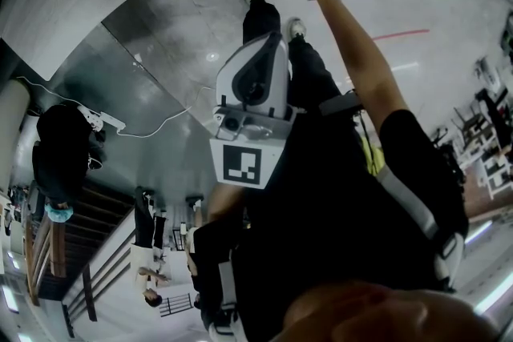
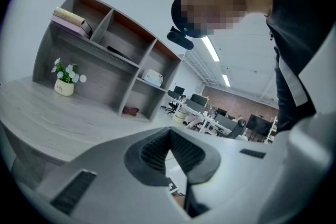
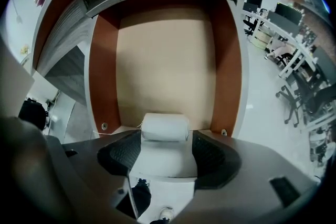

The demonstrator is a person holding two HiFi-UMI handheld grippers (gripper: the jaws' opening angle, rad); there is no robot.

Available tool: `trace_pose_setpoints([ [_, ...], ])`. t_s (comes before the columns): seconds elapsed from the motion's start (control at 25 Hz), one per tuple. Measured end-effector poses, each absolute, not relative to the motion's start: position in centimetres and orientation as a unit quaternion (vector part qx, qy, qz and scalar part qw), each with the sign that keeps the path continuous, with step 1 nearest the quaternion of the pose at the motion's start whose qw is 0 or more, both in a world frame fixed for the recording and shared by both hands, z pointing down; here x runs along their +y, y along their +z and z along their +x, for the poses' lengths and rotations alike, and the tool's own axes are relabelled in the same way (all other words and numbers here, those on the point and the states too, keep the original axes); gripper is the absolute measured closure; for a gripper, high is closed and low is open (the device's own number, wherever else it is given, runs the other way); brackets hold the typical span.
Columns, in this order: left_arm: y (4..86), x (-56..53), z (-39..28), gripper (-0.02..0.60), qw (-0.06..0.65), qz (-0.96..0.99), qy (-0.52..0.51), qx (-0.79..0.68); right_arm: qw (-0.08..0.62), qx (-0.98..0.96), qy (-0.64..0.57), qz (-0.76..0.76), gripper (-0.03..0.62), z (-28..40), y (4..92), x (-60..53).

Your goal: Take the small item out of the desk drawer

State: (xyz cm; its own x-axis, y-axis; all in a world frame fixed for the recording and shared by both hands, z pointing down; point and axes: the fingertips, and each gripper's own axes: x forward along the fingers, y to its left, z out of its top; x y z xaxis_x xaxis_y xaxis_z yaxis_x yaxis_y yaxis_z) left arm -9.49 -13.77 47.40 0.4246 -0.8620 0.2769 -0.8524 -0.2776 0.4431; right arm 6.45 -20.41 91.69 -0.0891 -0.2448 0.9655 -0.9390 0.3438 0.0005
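At drawer (image 3: 168, 55) front, small white cylindrical roll (image 3: 165, 127) between wide-spread right gripper (image 3: 166, 145).

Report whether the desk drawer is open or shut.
Open: the right gripper view looks into the drawer, beige floor exposed, white roll at its near edge.

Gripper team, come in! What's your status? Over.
Left gripper shut, empty. Right gripper jaws wide apart, white roll between them at open drawer front. Nothing blocking.

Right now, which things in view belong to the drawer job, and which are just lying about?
Job: open drawer, white roll, right hand-held gripper.
Lying about: potted plant, shelf unit, office chairs.
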Motion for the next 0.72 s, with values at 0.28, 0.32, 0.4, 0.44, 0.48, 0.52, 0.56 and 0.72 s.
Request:
trace_pose_setpoints([
  [0.28, 47.7, -14.2, -10.4, 0.583, 0.273, 0.795, -0.014, -0.541, 0.502, -0.649, 0.345, 0.456, 0.312, 6.8, 92.0, -20.4],
  [0.32, 47.7, -14.1, -10.5, 0.583, 0.273, 0.795, -0.013, -0.542, 0.503, -0.650, 0.343, 0.455, 0.313, 6.7, 92.0, -20.4],
  [0.4, 47.9, -14.0, -10.7, 0.583, 0.272, 0.795, -0.011, -0.542, 0.503, -0.653, 0.337, 0.455, 0.316, 6.7, 92.1, -20.6],
  [0.44, 47.9, -14.0, -10.8, 0.583, 0.272, 0.794, -0.010, -0.543, 0.504, -0.653, 0.336, 0.455, 0.324, 6.7, 92.1, -20.6],
  [0.48, 48.0, -13.9, -11.0, 0.583, 0.272, 0.794, -0.009, -0.544, 0.506, -0.652, 0.337, 0.454, 0.333, 6.7, 92.2, -20.5],
  [0.52, 47.9, -13.8, -11.1, 0.583, 0.271, 0.793, -0.008, -0.545, 0.506, -0.651, 0.341, 0.451, 0.336, 6.5, 92.2, -20.2],
  [0.56, 47.8, -13.8, -11.2, 0.583, 0.270, 0.793, -0.008, -0.546, 0.504, -0.652, 0.351, 0.445, 0.338, 6.1, 92.1, -19.9],
  [0.72, 47.2, -13.5, -11.2, 0.583, 0.264, 0.792, -0.010, -0.550, 0.492, -0.658, 0.378, 0.427, 0.342, 5.1, 91.6, -19.2],
])
